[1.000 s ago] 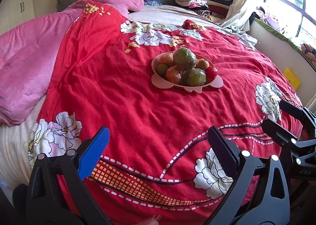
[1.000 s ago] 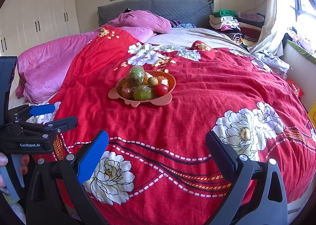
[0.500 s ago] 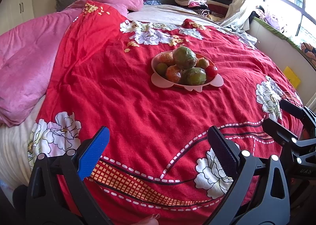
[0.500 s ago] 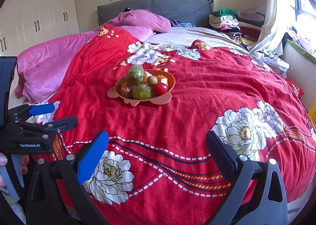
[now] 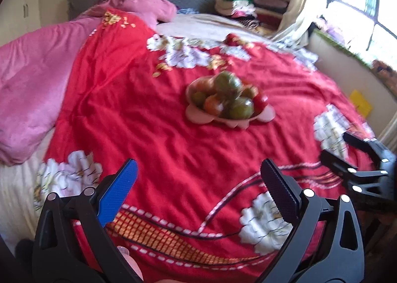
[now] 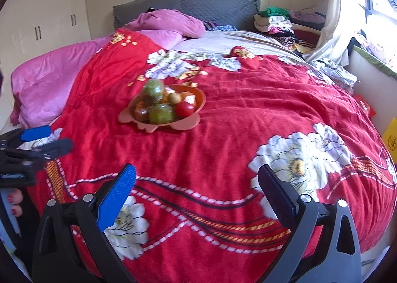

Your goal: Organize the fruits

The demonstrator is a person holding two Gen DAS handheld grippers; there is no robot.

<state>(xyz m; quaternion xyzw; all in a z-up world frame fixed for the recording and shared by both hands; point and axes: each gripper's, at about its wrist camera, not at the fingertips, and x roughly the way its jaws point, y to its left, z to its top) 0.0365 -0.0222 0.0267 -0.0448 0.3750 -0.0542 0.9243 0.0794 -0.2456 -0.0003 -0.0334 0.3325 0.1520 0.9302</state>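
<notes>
The left hand-held gripper (image 5: 198, 183) is hovering low over the near end of the bed with its jaws standing wide apart and nothing between them, and the right hand-held gripper (image 6: 197, 185) is doing the same just beside it, jaws spread and empty. Both are pointing forward along the red floral quilt (image 6: 248, 114) toward the middle of the bed, which is probably why they are being held level and spread: from here either one could be reaching in over the cloth. Well ahead of both, the fruits (image 5: 227, 99) are sitting piled together in a pink bowl (image 5: 198, 114) that is resting on the quilt; in the right view the bowl (image 6: 198, 95) is showing green, orange and brownish pieces and a red one (image 6: 184, 108), some of which seem to be wrapped in shiny film, though the blur is making that hard to settle. No fruit is lying loose on the quilt as far as either view is showing. Being heaped in one dish, they are fitting both a pile waiting to be sorted and a collection already gathered. A pink duvet (image 6: 49, 79) is lying bunched along the left side, clear of the bowl.
</notes>
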